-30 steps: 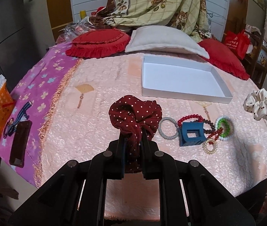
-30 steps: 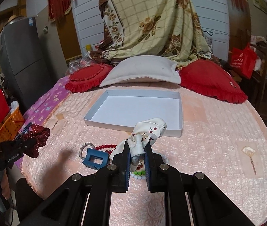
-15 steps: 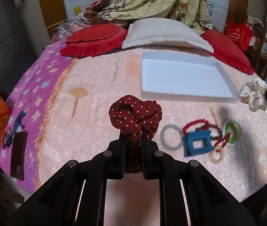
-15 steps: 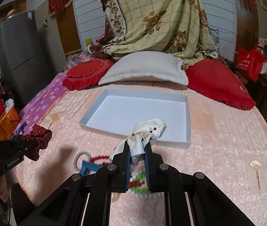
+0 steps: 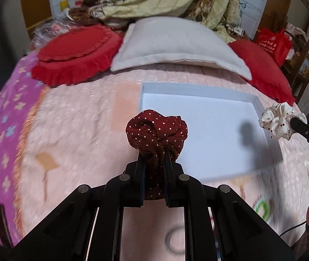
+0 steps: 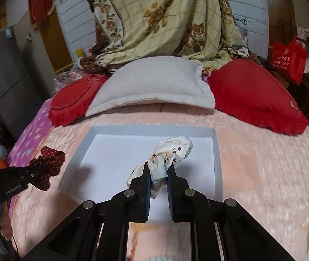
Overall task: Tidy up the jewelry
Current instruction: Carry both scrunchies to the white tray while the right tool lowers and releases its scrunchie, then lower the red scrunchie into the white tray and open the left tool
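Maroon polka-dot scrunchie is pinched in my left gripper, jaws nearly closed on the fabric, which bunches out past the tips. It hangs above the pink quilted bedspread at the near-left corner of the white shallow box. My right gripper is clamped the same way on the cream scrunchie with red cherry print, which hangs over the box's interior, toward its right half. From the left camera that cream scrunchie sits over the box's right wall. Box floor looks bare in both views. A green ring and a grey hair tie lie blurred on the bedspread near the lower edge of the left view. A white pillow between two red cushions sits beyond the box.
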`<state>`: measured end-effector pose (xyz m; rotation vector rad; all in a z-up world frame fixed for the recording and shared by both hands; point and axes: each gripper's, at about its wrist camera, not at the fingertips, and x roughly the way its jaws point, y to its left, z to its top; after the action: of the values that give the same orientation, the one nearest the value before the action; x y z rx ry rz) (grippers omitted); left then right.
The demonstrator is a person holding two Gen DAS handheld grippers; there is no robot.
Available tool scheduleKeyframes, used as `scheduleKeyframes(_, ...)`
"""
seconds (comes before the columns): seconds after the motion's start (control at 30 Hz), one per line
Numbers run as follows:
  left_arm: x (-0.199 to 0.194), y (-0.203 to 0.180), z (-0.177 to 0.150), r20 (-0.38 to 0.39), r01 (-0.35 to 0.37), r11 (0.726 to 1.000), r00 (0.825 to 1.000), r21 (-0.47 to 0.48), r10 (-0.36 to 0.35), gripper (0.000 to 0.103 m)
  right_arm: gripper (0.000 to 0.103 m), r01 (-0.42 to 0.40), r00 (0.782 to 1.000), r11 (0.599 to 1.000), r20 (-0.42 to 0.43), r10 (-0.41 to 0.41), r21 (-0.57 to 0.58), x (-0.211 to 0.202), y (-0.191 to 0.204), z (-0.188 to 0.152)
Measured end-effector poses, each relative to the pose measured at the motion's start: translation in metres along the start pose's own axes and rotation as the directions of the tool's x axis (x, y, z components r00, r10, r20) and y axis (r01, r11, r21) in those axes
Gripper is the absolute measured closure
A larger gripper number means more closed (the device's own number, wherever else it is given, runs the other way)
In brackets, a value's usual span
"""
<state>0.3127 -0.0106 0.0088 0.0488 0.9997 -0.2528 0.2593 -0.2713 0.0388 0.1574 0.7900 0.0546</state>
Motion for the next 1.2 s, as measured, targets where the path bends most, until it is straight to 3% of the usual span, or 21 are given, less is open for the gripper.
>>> scheduleKeyframes(0.17, 0.054, -0.003, 0.039, -0.031, -0.001, 1.000, 1.000, -0.009, 0.001, 0.092, 0.091, 0.033, 0.999, 0.999, -0.043, -0.033, -0.009, 0.052, -0.012, 0.026)
scheduleKeyframes(0.4, 0.110, 0.001, 0.066, -0.063, -0.040, 0.999, 0.997, -0.023, 0.038, 0.091, 0.091, 0.055, 0.992, 0.998, -0.118, -0.050, 0.040, 0.106, -0.042, 0.031)
scheduleKeyframes(0.57, 0.125, 0.005, 0.069, -0.068, -0.023, 0.999, 0.998, -0.036, 0.020, 0.075, 0.086, 0.093, 0.984, 0.994, -0.159, -0.085, 0.049, 0.125, -0.051, 0.025)
scheduleKeyframes(0.63, 0.125, 0.007, 0.070, -0.062, -0.001, 0.999, 0.998, -0.053, -0.002, 0.069, 0.063, 0.094, 0.983, 0.994, -0.162, -0.083, 0.062, 0.126, -0.055, 0.023)
scheduleKeyframes(0.7, 0.122, 0.009, 0.071, -0.060, 0.026, 0.997, 0.998, -0.067, -0.030, 0.065, 0.055, 0.091, 0.986, 0.993, -0.147, -0.080, 0.073, 0.123, -0.057, 0.023)
scheduleKeyframes(0.87, 0.101, 0.010, 0.067, -0.022, 0.052, 0.996, 0.998, -0.074, -0.054, 0.054, 0.055, 0.113, 0.987, 0.993, -0.117, -0.107, 0.045, 0.105, -0.053, 0.024)
scheduleKeyframes(1.07, 0.067, 0.013, 0.057, -0.008, 0.058, 0.992, 0.998, -0.113, -0.059, 0.053, 0.055, 0.125, 0.988, 0.992, -0.092, -0.124, 0.008, 0.071, -0.045, 0.015)
scheduleKeyframes(1.2, 0.031, 0.013, 0.035, 0.009, 0.025, 0.993, 1.000, -0.120, -0.024, 0.053, 0.055, 0.110, 0.991, 0.994, -0.083, -0.109, 0.000, 0.039, -0.038, 0.000)
